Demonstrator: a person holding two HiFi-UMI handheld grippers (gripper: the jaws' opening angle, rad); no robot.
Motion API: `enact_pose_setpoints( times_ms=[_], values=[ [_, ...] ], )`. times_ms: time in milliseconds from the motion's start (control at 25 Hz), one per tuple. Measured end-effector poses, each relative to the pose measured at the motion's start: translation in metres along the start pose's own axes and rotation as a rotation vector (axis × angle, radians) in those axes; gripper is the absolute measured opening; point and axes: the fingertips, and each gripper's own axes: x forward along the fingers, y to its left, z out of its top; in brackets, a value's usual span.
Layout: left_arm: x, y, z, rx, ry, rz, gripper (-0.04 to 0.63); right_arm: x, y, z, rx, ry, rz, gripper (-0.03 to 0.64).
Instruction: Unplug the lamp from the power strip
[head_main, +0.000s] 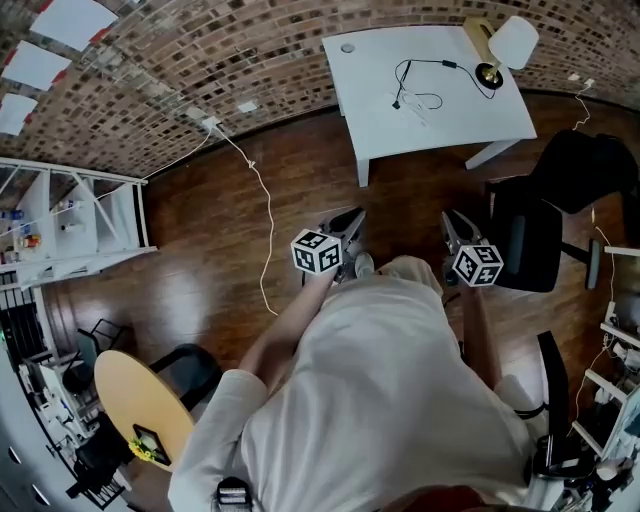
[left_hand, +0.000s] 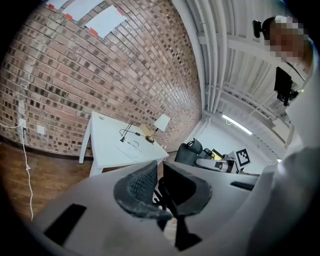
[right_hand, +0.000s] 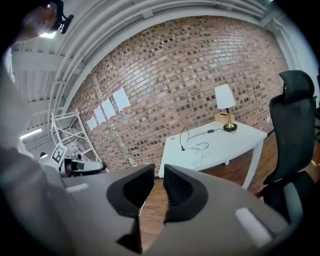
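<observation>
Glossy wood floor (head_main: 220, 230), rough brick wall (head_main: 200, 60), brassy lamp (head_main: 514, 42).

Lamp (head_main: 515, 42): white shade, brass base, upright at the far right corner of the desk (head_main: 470, 115).
Cord (head_main: 425, 64): black, loops from base across tabletop.
Power strip (head_main: 415, 108): possibly the white shape at the cord's end; too small to confirm.

Head view: high above the person (head_main: 380, 400), facing steeply down on the wood floor (head_main: 220, 250); tabletop (head_main: 450, 120) far off, upper right of the frame.
Left gripper view: low behind the left claw (left_hand: 159, 187), facing the brick wall (left_hand: 100, 75); tabletop small, left of centre.
Right gripper view: low behind the right claw (right_hand: 157, 187); tabletop right of centre.
Shared: all three take in the tabletop.
</observation>
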Motion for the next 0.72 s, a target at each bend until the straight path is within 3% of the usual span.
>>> enact_pose_setpoints(
  times_ms=[440,720],
  values=[
    [0.03,0.017,0.014,0.012,0.053,-0.012,0.026,0.024,-0.03,0.016,-0.018,0.026,-0.047,0.044],
    [0.052,0.058,0.032,-0.022,0.058,0.079,0.027,0.083,-0.06,0.039,-0.015,0.066,-0.002,0.044]
  ],
)
